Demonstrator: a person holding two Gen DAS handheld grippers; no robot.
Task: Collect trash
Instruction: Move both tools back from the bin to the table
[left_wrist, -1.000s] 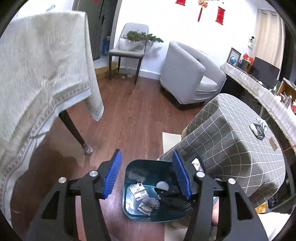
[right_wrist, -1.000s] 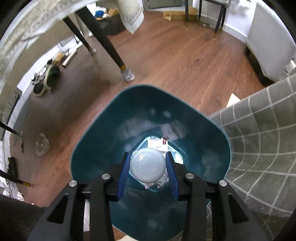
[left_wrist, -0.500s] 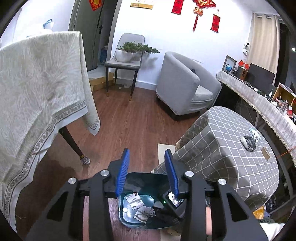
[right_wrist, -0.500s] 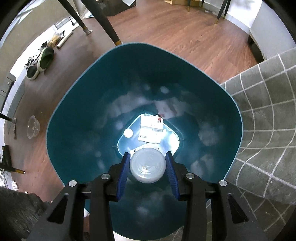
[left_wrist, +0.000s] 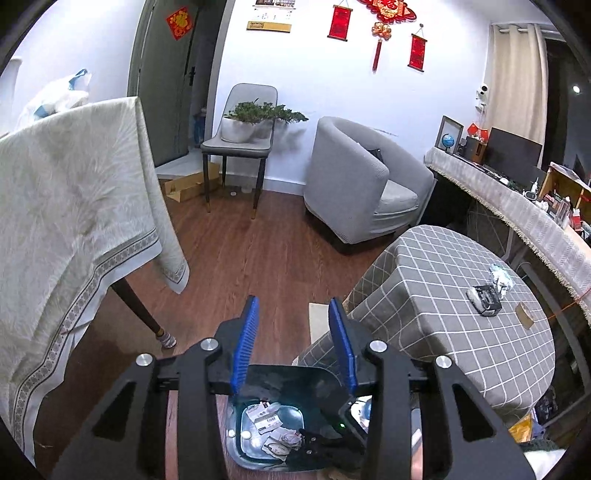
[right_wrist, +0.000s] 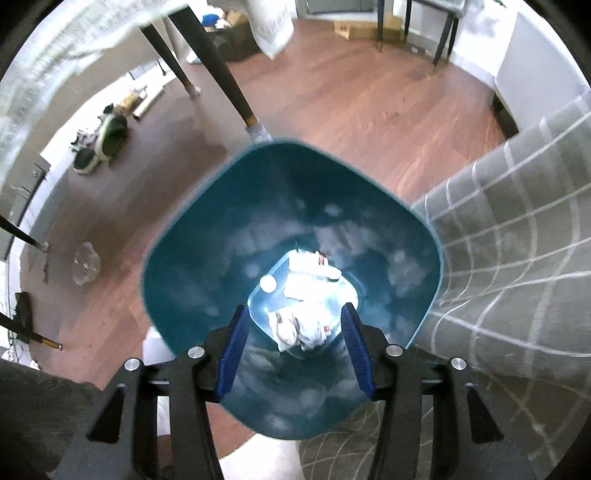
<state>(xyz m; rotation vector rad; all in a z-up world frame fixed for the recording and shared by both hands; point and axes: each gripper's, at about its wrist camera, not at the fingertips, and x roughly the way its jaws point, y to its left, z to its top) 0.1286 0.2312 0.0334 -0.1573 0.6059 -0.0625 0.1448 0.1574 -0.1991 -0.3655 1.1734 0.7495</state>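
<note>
A teal trash bin (right_wrist: 221, 236) stands on the wood floor beside the grey checked table (right_wrist: 517, 258). Paper scraps and wrappers (right_wrist: 306, 325) and a small white cap (right_wrist: 267, 283) lie at its bottom. My right gripper (right_wrist: 293, 347) is open and empty above the bin's mouth. My left gripper (left_wrist: 293, 343) is open and empty, higher up, with the bin (left_wrist: 280, 380) below it. Crumpled trash and a dark packet (left_wrist: 487, 295) lie on the checked table (left_wrist: 461, 332).
A table with a cream cloth (left_wrist: 74, 221) hangs at the left, its dark leg (left_wrist: 140, 314) on the floor. A grey armchair (left_wrist: 362, 184) and a chair with a plant (left_wrist: 243, 140) stand at the back. Shoes (right_wrist: 107, 136) and a clear bowl (right_wrist: 86, 262) lie on the floor.
My right gripper opened and let go of the round clear lid, then rose away from the bin. My left gripper narrowed its opening and lifted, tilting up toward the room.
</note>
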